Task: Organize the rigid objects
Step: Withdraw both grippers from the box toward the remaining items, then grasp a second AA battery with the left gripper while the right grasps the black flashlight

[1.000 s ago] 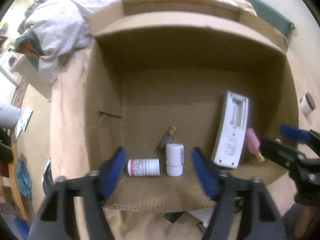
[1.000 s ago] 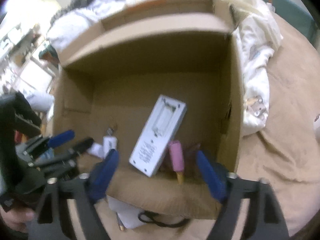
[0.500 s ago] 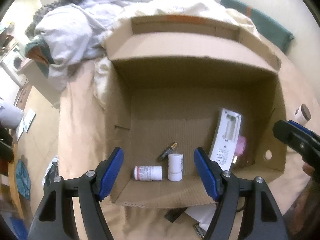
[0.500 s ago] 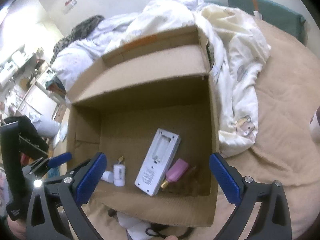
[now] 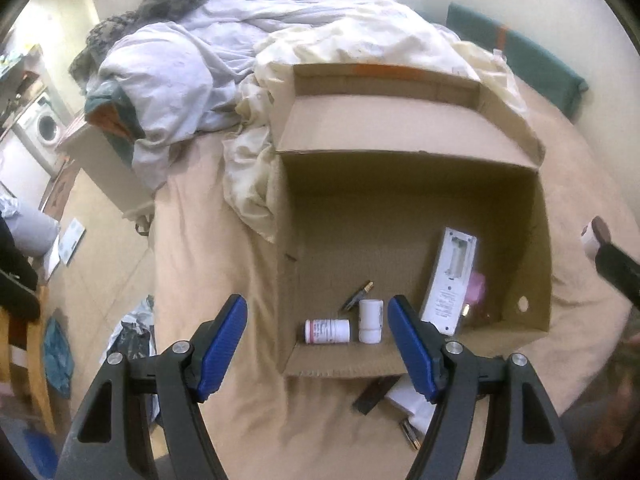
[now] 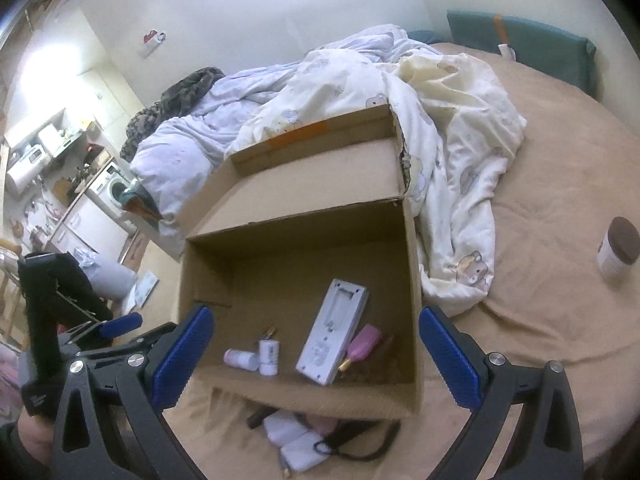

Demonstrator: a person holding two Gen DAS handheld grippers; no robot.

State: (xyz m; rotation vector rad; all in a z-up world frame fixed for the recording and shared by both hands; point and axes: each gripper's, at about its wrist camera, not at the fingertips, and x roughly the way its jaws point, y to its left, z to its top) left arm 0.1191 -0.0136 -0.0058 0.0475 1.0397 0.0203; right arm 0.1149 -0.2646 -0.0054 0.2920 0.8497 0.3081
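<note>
An open cardboard box (image 5: 536, 216) (image 6: 412, 256) sits on a bed. Inside lie a white pill bottle with a pink label (image 5: 327, 331) (image 6: 239, 358), an upright white bottle (image 5: 371, 321) (image 6: 268, 356), a small dark gold-tipped tube (image 5: 357, 297), a white remote, back up (image 5: 450, 280) (image 6: 333, 340), and a pink bottle (image 5: 476, 286) (image 6: 362, 343). My left gripper (image 5: 318, 342) hangs open above the box's near left corner, holding nothing. My right gripper (image 6: 316, 354) stands wide open and empty above the box's near edge.
A brown-lidded white jar (image 6: 618, 250) (image 5: 594, 236) stands on the tan blanket right of the box. White chargers with a black cable (image 6: 304, 442) (image 5: 404, 400) lie in front of the box. Crumpled duvets (image 6: 400, 92) pile behind it. The bed's left edge drops to the floor.
Both grippers have risen and drawn back from the box, which looks smaller and farther now. The right gripper's jaws have spread wider. The objects in the box have not moved.
</note>
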